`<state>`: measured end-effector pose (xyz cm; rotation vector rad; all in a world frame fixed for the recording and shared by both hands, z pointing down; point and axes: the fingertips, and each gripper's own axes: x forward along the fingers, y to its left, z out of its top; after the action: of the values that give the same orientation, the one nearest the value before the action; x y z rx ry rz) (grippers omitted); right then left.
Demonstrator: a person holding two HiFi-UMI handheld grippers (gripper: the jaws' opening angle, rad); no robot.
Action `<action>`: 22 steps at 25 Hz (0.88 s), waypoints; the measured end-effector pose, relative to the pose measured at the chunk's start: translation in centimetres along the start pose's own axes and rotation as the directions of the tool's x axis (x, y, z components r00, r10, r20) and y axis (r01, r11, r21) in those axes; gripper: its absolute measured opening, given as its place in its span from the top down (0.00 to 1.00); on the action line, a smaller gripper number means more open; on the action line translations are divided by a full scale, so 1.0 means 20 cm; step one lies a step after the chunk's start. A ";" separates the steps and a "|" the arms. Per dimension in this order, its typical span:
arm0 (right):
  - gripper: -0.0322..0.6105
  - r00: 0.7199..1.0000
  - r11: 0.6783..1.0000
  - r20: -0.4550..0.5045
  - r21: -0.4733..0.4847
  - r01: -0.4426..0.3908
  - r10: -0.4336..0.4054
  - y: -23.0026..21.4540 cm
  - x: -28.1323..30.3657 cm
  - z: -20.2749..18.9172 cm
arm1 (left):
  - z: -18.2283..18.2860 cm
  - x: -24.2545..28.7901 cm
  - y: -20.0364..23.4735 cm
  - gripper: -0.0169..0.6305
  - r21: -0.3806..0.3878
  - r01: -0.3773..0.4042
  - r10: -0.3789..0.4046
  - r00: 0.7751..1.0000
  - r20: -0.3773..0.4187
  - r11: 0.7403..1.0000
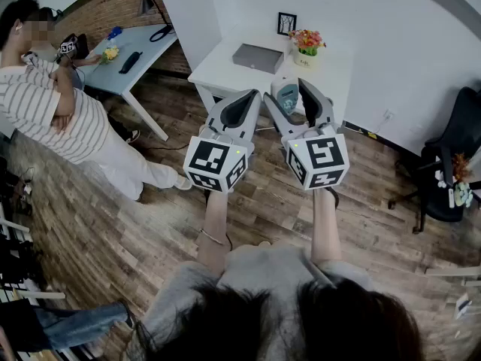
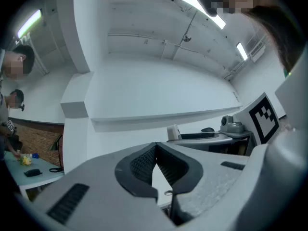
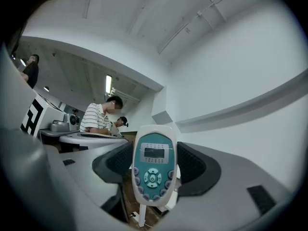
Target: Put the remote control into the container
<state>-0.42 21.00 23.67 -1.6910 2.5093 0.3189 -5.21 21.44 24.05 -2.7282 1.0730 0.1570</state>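
The remote control (image 3: 153, 170) is white with a teal face, a small screen and round buttons. It stands upright between the dark pads of my right gripper (image 3: 155, 163), which is shut on it. From the head view the remote control (image 1: 285, 93) sits in the right gripper (image 1: 291, 101), held in the air in front of the white table (image 1: 334, 70). My left gripper (image 1: 246, 100) hangs beside it, shut and holding nothing; its tips meet in the left gripper view (image 2: 155, 163). A flat grey box (image 1: 258, 58) lies on the table.
A pot of flowers (image 1: 307, 45) and a small framed picture (image 1: 286, 23) stand at the table's back. A person in a striped shirt (image 1: 52, 111) stands at the left by a light blue table (image 1: 139, 51). A black office chair (image 1: 451, 168) is at the right.
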 end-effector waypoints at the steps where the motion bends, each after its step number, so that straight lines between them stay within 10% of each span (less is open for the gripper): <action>1: 0.51 1.000 1.000 0.000 0.002 0.000 0.000 -0.01 -0.01 0.00 | 0.00 0.00 0.00 0.97 -0.001 -0.004 0.004 1.000 -0.001 1.000; 22: 0.51 0.998 0.999 -0.063 0.031 -0.027 0.029 -0.13 -0.04 -0.11 | -0.11 0.04 -0.05 0.97 -0.043 -0.066 0.064 0.997 -0.050 0.997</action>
<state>2.30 20.32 25.72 -1.6826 2.5707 0.2319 -3.93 21.03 26.26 -2.7512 1.1857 0.1266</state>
